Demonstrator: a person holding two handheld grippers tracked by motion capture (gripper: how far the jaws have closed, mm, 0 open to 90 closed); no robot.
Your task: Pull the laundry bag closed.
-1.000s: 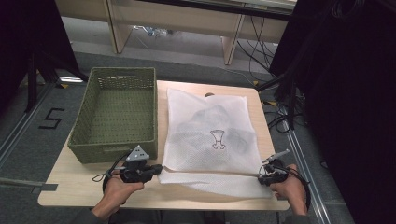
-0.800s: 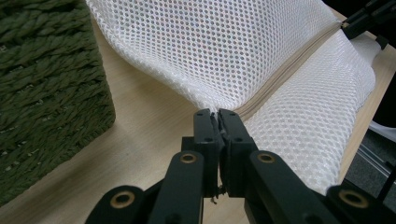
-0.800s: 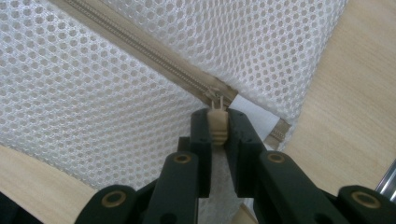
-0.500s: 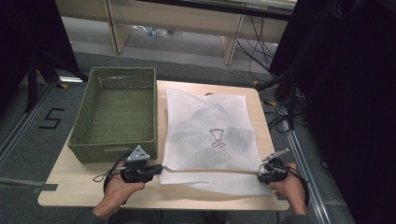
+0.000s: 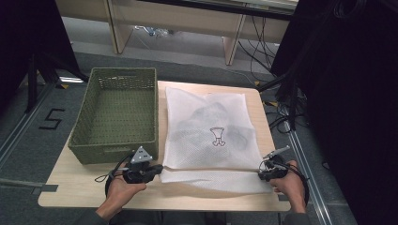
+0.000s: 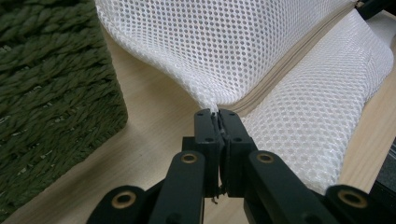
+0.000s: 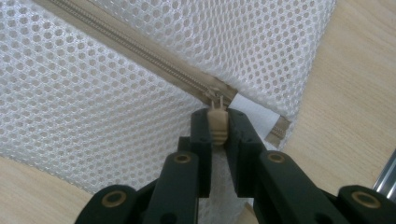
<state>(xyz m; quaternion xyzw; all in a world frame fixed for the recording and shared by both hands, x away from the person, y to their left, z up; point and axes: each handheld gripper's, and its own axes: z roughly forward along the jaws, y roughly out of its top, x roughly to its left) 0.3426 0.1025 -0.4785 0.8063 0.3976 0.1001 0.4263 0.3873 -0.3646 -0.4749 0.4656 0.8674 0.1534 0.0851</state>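
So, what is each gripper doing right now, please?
Left gripper: closed on the mesh bag corner.
Right gripper: closed on the zipper pull.

Dark contents inside the mesh laundry bag (image 5: 211, 126) read as blurred shapes through the fabric, can't identify. Small printed logo (image 5: 217, 137) too small to read. Green woven basket (image 6: 51, 88) cut off by the left gripper view's edge.

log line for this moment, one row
left hand-held gripper: shut on mesh bag corner | right hand-held gripper: shut on zipper pull | green basket: beside bag
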